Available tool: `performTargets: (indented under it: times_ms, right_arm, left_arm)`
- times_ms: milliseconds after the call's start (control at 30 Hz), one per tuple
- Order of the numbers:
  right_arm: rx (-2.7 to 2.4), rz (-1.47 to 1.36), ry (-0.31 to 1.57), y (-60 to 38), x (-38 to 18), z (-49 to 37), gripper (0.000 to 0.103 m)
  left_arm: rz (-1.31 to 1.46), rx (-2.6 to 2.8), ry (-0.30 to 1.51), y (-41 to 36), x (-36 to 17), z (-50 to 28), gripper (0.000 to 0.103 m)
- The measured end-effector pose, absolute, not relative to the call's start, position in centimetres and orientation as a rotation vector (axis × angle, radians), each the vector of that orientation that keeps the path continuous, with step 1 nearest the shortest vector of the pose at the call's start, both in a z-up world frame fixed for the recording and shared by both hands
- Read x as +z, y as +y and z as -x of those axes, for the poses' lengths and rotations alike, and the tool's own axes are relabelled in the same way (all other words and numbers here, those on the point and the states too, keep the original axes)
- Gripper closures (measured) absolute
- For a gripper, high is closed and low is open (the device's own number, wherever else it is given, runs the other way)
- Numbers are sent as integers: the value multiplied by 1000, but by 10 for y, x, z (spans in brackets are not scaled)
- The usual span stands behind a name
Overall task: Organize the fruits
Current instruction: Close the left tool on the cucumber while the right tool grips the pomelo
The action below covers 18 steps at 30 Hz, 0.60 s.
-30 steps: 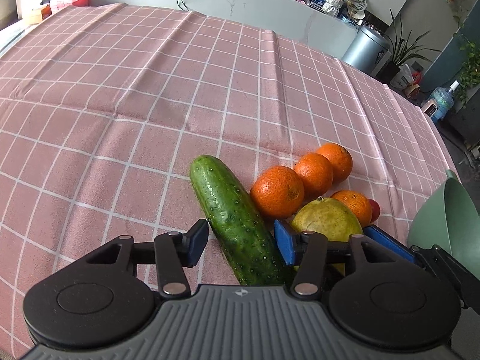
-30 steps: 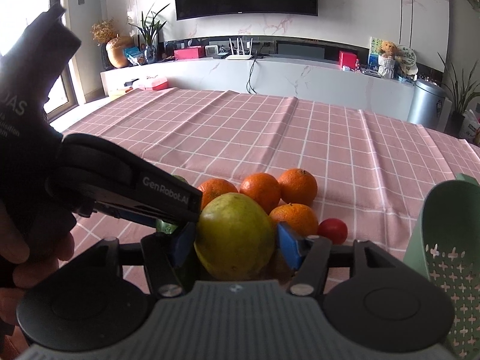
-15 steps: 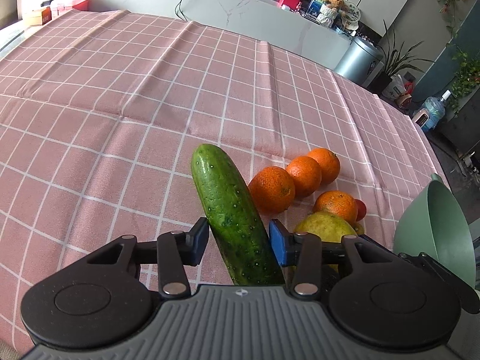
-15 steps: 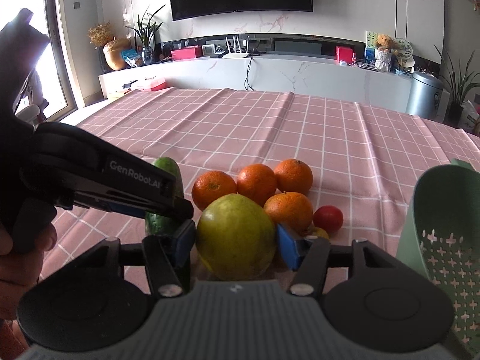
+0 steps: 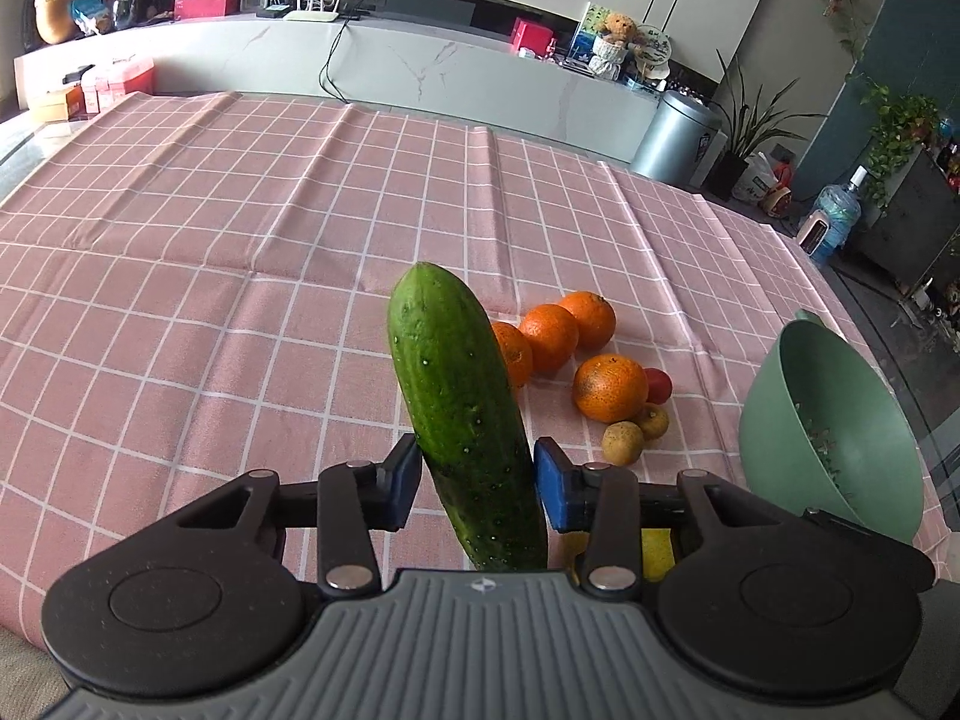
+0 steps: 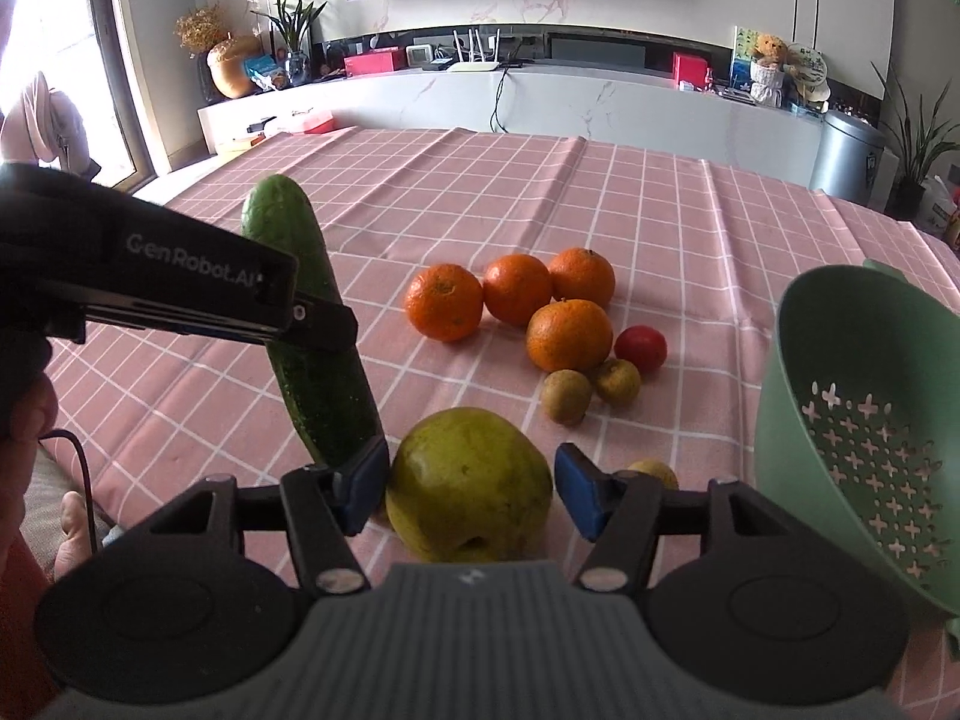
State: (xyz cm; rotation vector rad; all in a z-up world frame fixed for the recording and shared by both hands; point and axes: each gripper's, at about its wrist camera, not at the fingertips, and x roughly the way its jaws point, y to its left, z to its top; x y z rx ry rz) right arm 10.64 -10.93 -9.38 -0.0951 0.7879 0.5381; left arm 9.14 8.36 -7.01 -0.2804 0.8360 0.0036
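Note:
My left gripper (image 5: 474,483) is shut on a dark green cucumber (image 5: 462,396), its jaws still closing, and the cucumber (image 6: 318,360) hangs tilted above the cloth, tip up. My right gripper (image 6: 468,489) stands around a yellow-green round fruit (image 6: 468,516) on the cloth. Its jaws are opening and a gap shows at the right pad (image 6: 576,495). Several oranges (image 6: 516,288) lie further out, with a red tomato (image 6: 640,348) and two small brown fruits (image 6: 567,396) beside them. A green colander (image 6: 852,420) stands at the right.
A pink checked tablecloth (image 5: 240,300) covers the table. The colander (image 5: 828,438) sits near the table's right edge. A small yellow fruit (image 6: 651,471) lies behind my right finger. A person's hand (image 6: 24,420) holds the left tool at the left.
The left jaws closed on the cucumber and lifted it off the cloth. The right gripper drew back from the oranges with the yellow-green fruit, then its pads came away from it.

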Motion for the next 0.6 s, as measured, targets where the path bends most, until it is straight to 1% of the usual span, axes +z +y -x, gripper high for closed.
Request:
performTargets:
  times_ms: [67, 133, 167, 200, 467, 600]
  right_arm:
    - [549, 80, 822, -109, -100, -110, 35]
    - [565, 64, 845, -108, -103, -112, 36]
    - [571, 64, 845, -108, -103, -111, 37]
    - [581, 63, 846, -106, -103, -110, 42]
    - [567, 40, 841, -109, -103, -109, 43]
    - [530, 18, 791, -118, -90, -103, 43]
  left_arm:
    - [266, -8, 826, 82, -69, -87, 57]
    - [241, -15, 814, 79, -68, -83, 57]
    - [231, -15, 806, 77, -69, -82, 57]
    - [224, -15, 798, 76, -69, -81, 57]
    - [233, -24, 772, 75, -73, -83, 58]
    - [217, -40, 745, 69, -66, -76, 61]
